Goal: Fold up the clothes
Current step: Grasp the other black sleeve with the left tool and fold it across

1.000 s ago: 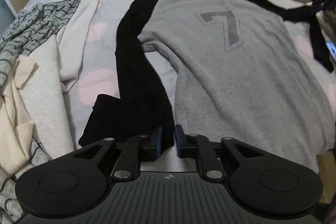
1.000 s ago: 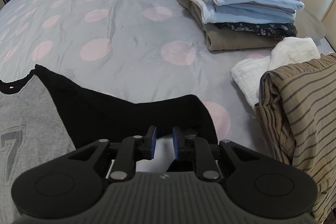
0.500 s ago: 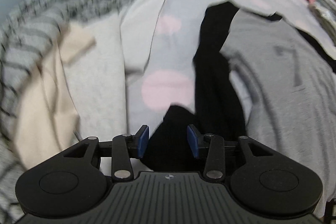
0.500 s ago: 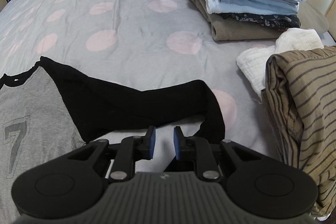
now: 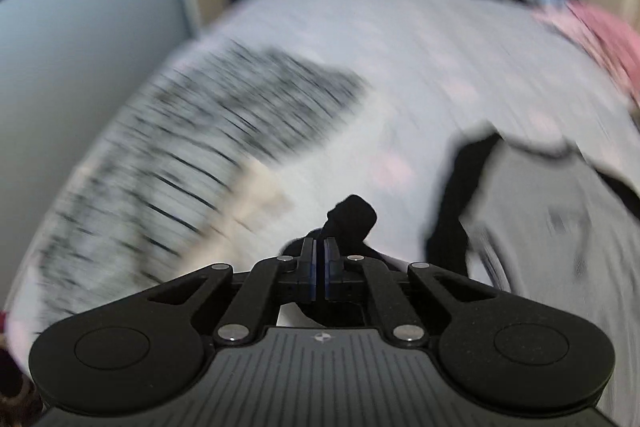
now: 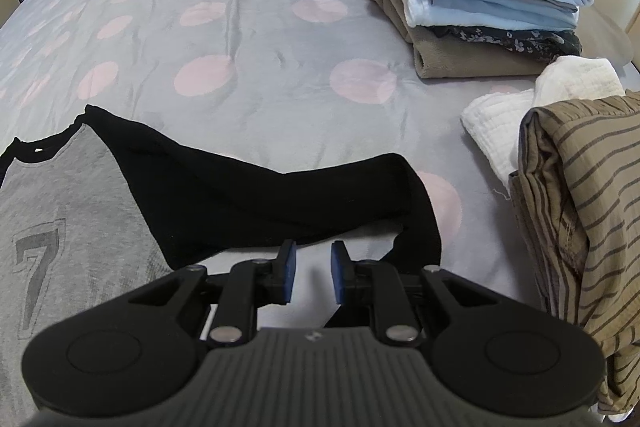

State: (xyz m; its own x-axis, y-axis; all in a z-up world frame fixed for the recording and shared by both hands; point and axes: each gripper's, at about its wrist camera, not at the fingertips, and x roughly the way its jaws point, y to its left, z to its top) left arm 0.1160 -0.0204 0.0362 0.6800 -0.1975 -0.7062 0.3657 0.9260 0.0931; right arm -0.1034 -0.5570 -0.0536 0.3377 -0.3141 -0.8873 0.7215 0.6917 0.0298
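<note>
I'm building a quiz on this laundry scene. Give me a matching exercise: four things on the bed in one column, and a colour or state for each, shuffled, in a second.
Things:
1. left gripper
2. right gripper
3. folded striped garment
4. bottom item of the tall folded clothes stack

States:
A. olive-brown with dark stripes
B. plain tan-brown
C. fingers apart, nothing between them
D. fingers shut on the black sleeve end

Pairs: 1-D, 2-C, 3-A, 4-B
</note>
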